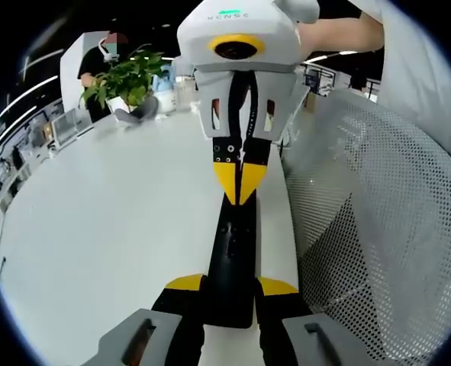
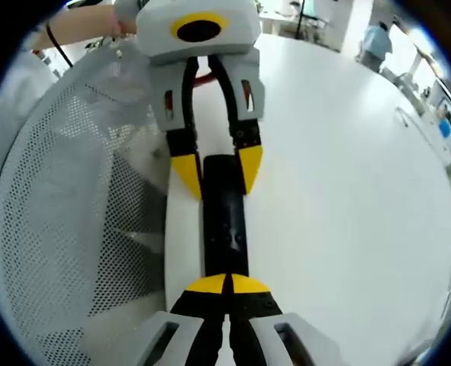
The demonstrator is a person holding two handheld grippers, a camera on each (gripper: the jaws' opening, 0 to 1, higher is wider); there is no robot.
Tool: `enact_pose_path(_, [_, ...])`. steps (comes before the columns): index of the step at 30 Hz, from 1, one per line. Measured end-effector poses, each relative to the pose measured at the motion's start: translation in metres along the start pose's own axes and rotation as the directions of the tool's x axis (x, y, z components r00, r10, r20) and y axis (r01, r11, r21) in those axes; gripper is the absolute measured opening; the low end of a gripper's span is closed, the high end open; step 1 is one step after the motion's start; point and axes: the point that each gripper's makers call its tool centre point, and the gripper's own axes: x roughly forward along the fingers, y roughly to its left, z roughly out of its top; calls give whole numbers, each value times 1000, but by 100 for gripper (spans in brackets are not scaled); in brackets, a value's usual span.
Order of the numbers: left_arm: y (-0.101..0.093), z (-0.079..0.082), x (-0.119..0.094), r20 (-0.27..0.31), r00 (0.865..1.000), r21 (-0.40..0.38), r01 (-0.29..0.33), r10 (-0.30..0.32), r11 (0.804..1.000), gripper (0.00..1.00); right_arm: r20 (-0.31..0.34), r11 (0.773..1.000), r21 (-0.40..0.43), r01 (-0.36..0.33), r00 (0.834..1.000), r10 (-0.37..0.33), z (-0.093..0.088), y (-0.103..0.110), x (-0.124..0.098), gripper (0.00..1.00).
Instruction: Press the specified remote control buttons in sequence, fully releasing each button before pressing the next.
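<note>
Left gripper [image 1: 231,288] jaws apart, clamped on the near end of the remote control [image 1: 234,267], yellow tips against its two long sides. In the right gripper view the same gripper [image 2: 217,169] comes in from the top, tips flanking the far end of the remote [image 2: 224,221].

Right gripper [image 2: 227,284] jaws closed together, yellow tips meeting, pressed down on the remote's top face at the near end. In the left gripper view it [image 1: 239,187] enters from above, tips together on the remote's far end.

Remote: long, slim, black, matte, with small buttons faintly visible; lies near the table's edge beside the mesh chair. Table [image 1: 111,229] white, smooth, glossy, rounded edge. Mesh chair back [image 1: 385,221] white, perforated, curved, just beside the table edge. Grippers: white plastic housings, black fingers, yellow tips.

Far end of the table: potted green plant [image 1: 126,80], a person [image 1: 99,65] behind it. Another person [image 2: 376,42] stands across the room.
</note>
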Motion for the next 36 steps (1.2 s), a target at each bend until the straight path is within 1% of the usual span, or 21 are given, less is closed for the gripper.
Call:
enact_pose_path(3, [0,0,0,-1,1000,1,0,0,1000,25,48,1000,10,21,999,-22,0,1,-1,0])
enact_pose_path(4, [0,0,0,-1,1000,0,0,0,1000,25,55,1000,11,26,998,-26,0,0,-1,0])
enact_pose_path(5, [0,0,0,-1,1000,-1,0,0,1000,25,82,998,31,45,996,-48,1,0,-1,0])
enact_pose_path(6, [0,0,0,0,1000,0,-1,1,1000,25,107,995,69,66,992,-73,2,0,-1,0])
enact_pose_path(8, [0,0,0,-1,1000,3,-3,3,1000,25,139,992,95,86,985,-99,2,0,-2,0])
enact_pose_path(9, [0,0,0,-1,1000,4,-3,3,1000,25,164,988,124,97,980,-116,2,0,-2,0])
enact_pose_path(14, [-1,0,0,0,1000,-1,1,-1,1000,25,247,975,195,110,956,-157,3,-1,-4,0])
enact_pose_path(16, [0,0,0,2,1000,-4,2,-2,1000,25,270,973,202,110,949,-163,3,-1,-4,0])
enact_pose_path(20, [-1,0,-1,4,1000,-5,2,-2,1000,25,287,973,202,110,943,-166,8,0,-3,0])
enact_pose_path(23, [-1,0,-1,6,1000,-4,-1,1,1000,25,278,979,174,111,948,-157,14,0,0,0])
enact_pose_path(25, [-1,0,0,8,1000,-2,-3,3,1000,25,258,985,131,112,955,-143,15,1,0,0])
enact_pose_path(27, [-2,0,0,8,1000,11,-10,10,1000,25,235,991,61,116,964,-127,14,2,1,0])
enact_pose_path(29, [-1,0,0,13,1000,3,-14,14,1000,25,220,993,48,108,969,-116,14,2,2,0])
enact_pose_path(30, [-1,0,0,15,1000,3,-14,14,1000,25,191,995,33,98,976,-102,15,2,2,0])
enact_pose_path(32, [-1,0,-1,16,1000,3,-14,13,1000,25,154,996,26,85,984,-88,14,2,3,0])
enact_pose_path(36, [-1,0,0,19,1000,3,-12,12,1000,25,80,998,0,69,994,-69,15,1,5,0])
